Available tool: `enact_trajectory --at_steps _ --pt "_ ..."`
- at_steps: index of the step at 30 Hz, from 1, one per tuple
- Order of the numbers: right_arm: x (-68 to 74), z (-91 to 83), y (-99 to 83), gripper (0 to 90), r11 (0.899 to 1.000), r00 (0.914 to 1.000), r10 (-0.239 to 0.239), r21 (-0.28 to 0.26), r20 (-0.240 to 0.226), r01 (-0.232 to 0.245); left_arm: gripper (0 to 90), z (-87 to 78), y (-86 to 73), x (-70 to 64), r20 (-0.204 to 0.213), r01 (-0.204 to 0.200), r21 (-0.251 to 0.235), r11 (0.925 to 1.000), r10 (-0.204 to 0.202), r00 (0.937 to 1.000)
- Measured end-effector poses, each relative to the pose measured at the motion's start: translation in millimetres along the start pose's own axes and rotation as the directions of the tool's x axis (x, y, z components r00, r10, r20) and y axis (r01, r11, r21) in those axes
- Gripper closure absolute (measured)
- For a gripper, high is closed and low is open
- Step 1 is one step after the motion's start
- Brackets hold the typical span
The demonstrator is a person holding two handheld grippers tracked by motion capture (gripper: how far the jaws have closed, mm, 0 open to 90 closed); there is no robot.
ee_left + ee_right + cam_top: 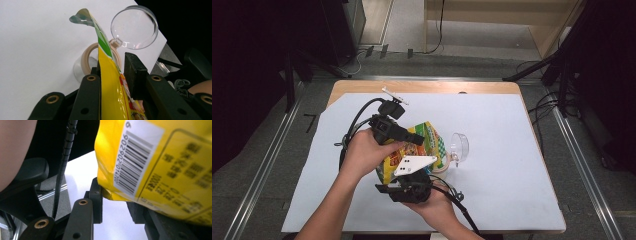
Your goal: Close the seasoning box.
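Observation:
A yellow snack bag with green print is held up over the white table sheet between both grippers. My left gripper is shut on the bag's upper edge; in the left gripper view the bag runs up between the jaws of that gripper. My right gripper holds the bag's lower end from the near side. In the right gripper view the barcode side of the bag sits at the jaw tips of that gripper. A clear jar with a beige rim lies just beyond the bag.
The jar's round clear lid hangs open off the beige rim and also appears as a clear lid in the left gripper view. The white sheet covers the wooden table. Cables trail from both grippers toward the near edge.

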State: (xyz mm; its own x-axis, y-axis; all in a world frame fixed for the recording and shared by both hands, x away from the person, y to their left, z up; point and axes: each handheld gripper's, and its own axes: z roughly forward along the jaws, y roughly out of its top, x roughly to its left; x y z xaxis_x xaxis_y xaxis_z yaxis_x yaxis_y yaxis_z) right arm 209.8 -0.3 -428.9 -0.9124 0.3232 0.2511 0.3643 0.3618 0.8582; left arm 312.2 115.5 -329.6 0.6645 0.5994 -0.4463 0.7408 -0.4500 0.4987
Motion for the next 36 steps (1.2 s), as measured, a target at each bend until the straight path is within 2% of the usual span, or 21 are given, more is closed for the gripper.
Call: enact_trajectory --at_steps 4,10,16,19,24,31,36 --pt "-0.9 -0.7 1.1 69.7 1.000 1.0000 0.006 -0.005 -0.004 -0.006 73.4 0.1 1.0 -0.1 0.005 0.003 -0.003 1.0000 -0.003 1.0000" --pt "-1.8 0.3 -0.6 70.1 1.000 0.9998 0.017 -0.002 -0.011 -0.017 77.3 -1.2 0.8 -4.4 0.004 -0.019 0.011 0.9998 0.019 0.9998" --pt "-2.2 2.2 -2.6 70.9 1.000 0.9997 0.021 -0.003 -0.008 -0.021 79.8 -1.5 1.1 -15.9 -0.039 -0.054 0.024 0.9982 0.055 0.9977" --pt "-2.4 2.1 -3.7 71.0 1.000 0.9995 0.028 -0.005 -0.011 -0.028 79.8 -0.3 1.5 -15.3 -0.040 -0.057 0.030 0.9979 0.058 0.9975" --pt "-4.9 2.1 -3.4 70.9 1.000 1.0000 0.008 0.000 0.000 -0.008 80.0 -1.8 1.6 -12.4 -0.039 -0.046 0.014 0.9989 0.046 0.9982" --pt "-6.9 4.1 -2.1 70.9 1.000 1.0000 0.005 -0.001 0.001 -0.005 80.3 -3.3 1.5 -11.0 -0.045 -0.043 0.007 0.9991 0.043 0.9981" --pt "-7.3 5.3 -1.4 70.4 1.000 1.0000 0.007 0.001 0.004 -0.007 80.3 -3.4 1.4 -13.4 -0.050 -0.043 0.004 0.9991 0.043 0.9978"
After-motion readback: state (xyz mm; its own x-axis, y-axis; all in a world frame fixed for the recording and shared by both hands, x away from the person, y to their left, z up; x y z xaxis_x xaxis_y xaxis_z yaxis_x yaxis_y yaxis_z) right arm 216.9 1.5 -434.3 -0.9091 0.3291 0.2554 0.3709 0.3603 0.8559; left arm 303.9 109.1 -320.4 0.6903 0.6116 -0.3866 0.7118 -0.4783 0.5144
